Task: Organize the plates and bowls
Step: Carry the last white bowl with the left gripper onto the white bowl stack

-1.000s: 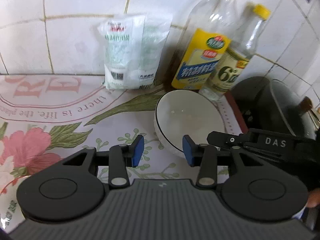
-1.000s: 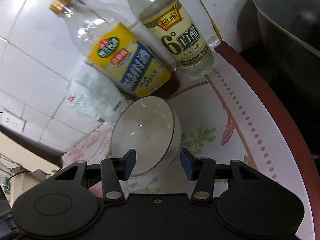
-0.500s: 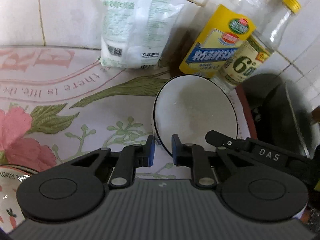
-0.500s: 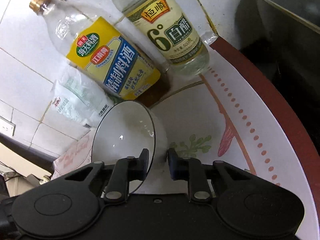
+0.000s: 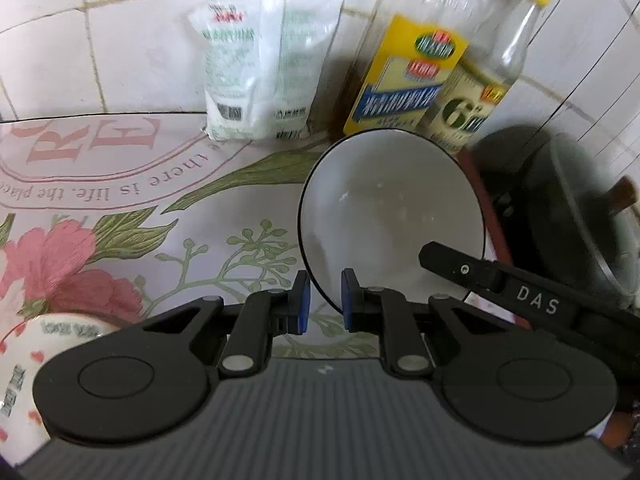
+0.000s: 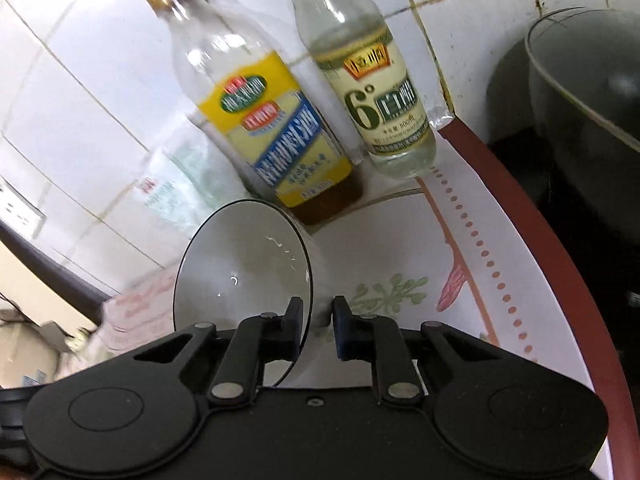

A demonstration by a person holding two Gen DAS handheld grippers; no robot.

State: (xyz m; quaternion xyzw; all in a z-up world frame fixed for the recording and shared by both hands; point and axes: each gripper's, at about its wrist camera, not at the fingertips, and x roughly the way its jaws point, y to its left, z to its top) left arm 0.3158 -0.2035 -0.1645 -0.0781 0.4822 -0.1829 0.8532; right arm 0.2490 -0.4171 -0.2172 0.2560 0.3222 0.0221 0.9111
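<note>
Pinching one white bowl [image 5: 390, 210] by its rim with both my grippers, left [image 5: 324, 306] and right [image 6: 317, 330], tilted just before two bottles [image 6: 266, 136]. Only my left view shows a second, patterned bowl [image 5: 22, 364] and one bag [image 5: 266, 68] sharply.

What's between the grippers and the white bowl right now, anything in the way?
Nothing visible. The left gripper and right gripper are each already closed on the white bowl rim, on opposite sides.
</note>
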